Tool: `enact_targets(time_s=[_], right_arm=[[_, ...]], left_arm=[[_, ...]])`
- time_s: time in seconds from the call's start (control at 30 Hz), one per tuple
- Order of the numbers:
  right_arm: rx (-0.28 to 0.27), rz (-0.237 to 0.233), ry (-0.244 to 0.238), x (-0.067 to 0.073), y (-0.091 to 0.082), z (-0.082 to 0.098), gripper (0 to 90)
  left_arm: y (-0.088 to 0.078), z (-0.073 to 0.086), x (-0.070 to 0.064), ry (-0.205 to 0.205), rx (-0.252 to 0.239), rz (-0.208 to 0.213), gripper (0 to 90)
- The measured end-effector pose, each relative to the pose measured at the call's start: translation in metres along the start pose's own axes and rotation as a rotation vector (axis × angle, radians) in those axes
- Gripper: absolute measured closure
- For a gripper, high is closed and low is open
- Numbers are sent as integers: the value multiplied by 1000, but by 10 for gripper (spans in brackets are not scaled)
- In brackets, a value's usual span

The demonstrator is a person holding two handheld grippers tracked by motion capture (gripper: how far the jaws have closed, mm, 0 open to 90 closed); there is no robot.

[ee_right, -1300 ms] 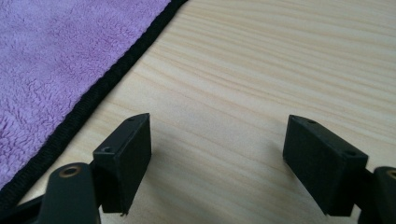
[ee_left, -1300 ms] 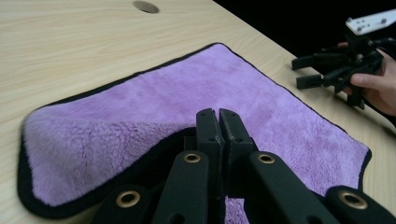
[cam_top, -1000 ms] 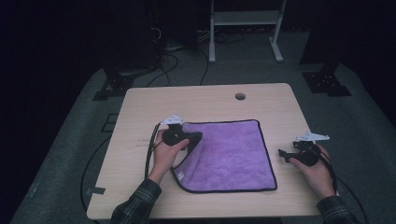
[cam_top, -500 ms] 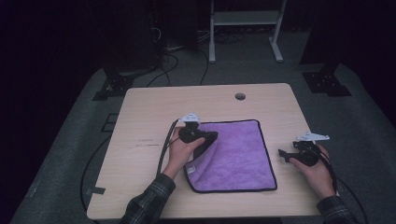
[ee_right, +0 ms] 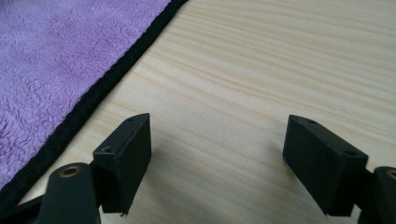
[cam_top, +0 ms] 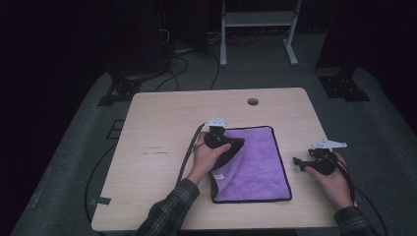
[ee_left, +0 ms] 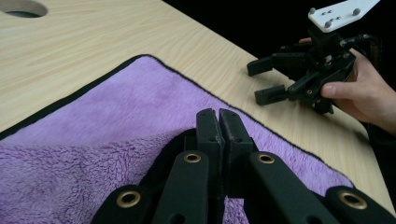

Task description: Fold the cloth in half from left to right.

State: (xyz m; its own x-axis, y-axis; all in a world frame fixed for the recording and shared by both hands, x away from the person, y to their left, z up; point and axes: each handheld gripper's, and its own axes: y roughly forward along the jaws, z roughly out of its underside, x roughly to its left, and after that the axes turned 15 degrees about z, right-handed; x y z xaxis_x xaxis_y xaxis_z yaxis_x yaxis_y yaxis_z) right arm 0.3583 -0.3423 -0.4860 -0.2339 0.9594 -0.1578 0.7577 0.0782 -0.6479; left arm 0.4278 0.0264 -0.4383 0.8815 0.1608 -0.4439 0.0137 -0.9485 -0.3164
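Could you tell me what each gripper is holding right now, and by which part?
The left gripper is shut on the purple cloth's left edge, folded over the rest. The right gripper is open over the table, holding nothing.

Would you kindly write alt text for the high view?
A person's left gripper, shut on the purple cloth's edge, folds it rightward over itself on a wooden table. The right gripper rests open on the table beside the cloth.

The left gripper [cam_top: 236, 144] has travelled rightward across the frame, dragging the cloth's [cam_top: 258, 167] left edge with it. That edge is now folded over toward the middle, so the cloth looks narrower, its underside showing.
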Motion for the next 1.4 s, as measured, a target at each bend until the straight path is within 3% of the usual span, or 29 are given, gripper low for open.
enact_targets(time_s=[0.23,0.87,1.13,1.4], right_arm=[[0,0,0,0,0,0,228],[0,0,0,0,0,0,228],[1,0,0,0,0,0,228],[1,0,1,0,0,0,228]], left_arm=[[25,-5,4,-9,12,27,879],[74,-20,10,-29,3,84,880],[106,-13,19,-56,45,95,879],[120,-10,23,-68,97,76,879]])
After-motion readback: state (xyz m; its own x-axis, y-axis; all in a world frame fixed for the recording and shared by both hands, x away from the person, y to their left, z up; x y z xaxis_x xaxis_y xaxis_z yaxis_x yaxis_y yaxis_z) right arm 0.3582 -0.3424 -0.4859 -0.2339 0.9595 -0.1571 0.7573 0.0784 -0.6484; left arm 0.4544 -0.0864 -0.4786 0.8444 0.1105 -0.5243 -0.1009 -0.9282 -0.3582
